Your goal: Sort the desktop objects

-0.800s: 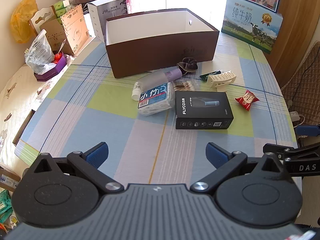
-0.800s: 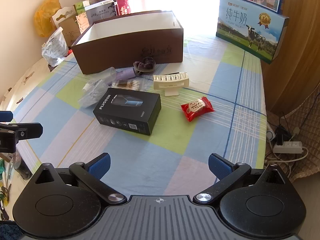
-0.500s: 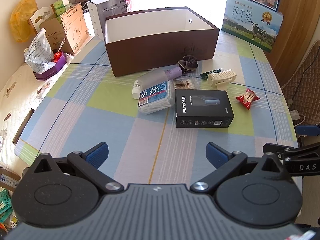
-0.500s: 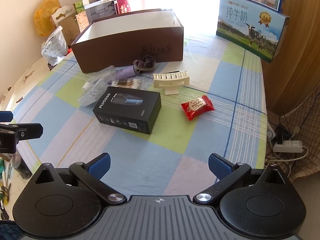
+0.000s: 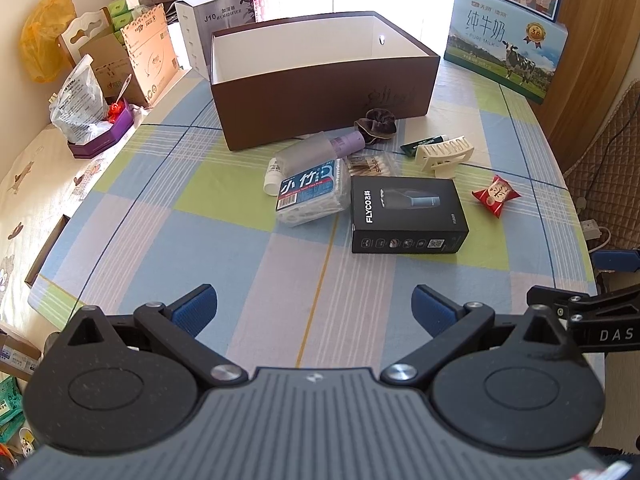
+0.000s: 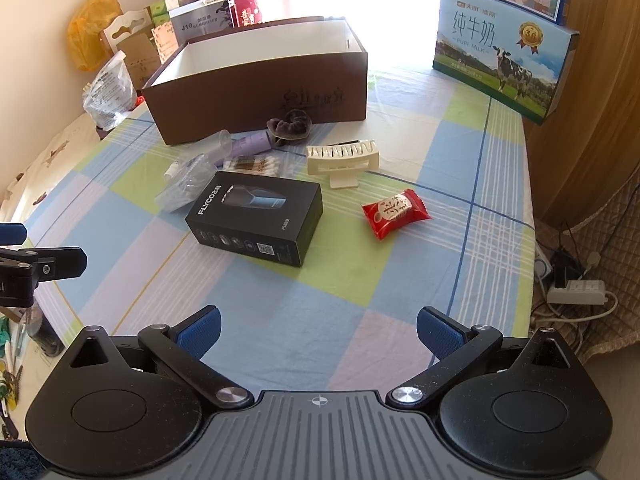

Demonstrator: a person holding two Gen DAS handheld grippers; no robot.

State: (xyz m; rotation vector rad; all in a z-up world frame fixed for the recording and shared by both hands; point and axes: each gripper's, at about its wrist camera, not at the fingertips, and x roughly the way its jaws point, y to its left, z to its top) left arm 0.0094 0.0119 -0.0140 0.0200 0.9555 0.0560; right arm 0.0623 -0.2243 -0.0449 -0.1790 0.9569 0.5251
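**Both claws edge closer, nothing picked up yet**

The left gripper [image 5: 314, 306] hangs over the near edge of the table with its blue-padded fingers [image 5: 196, 306] spread wide and nothing between them; the right gripper [image 6: 318, 330] is the same, wide apart and empty. Compared with a moment ago, the only change is a small creep forward: the clutter sits slightly larger and lower in both views, and no object has shifted.

Take the black rectangular FLYCO carton [image 5: 408, 216] as the marker. It lies flat, nearest of all to both claws. Touching its left side is the clear plastic pack of floss picks with a blue label [image 5: 310, 192]; just behind it lie a small packet of cotton swabs [image 5: 370, 165] and a frosted tube with a purple cap [image 5: 316, 150]. To its right sits the red sweet wrapper [image 6: 396, 213], and behind-right the cream plastic hair claw [image 6: 342, 158]. Further back stands the open brown cardboard box with white lining [image 5: 320, 92], a dark velvet scrunchie [image 5: 375, 120] against its front wall.

I'd say sorting has barely begun; the carton looks the likeliest first grab.
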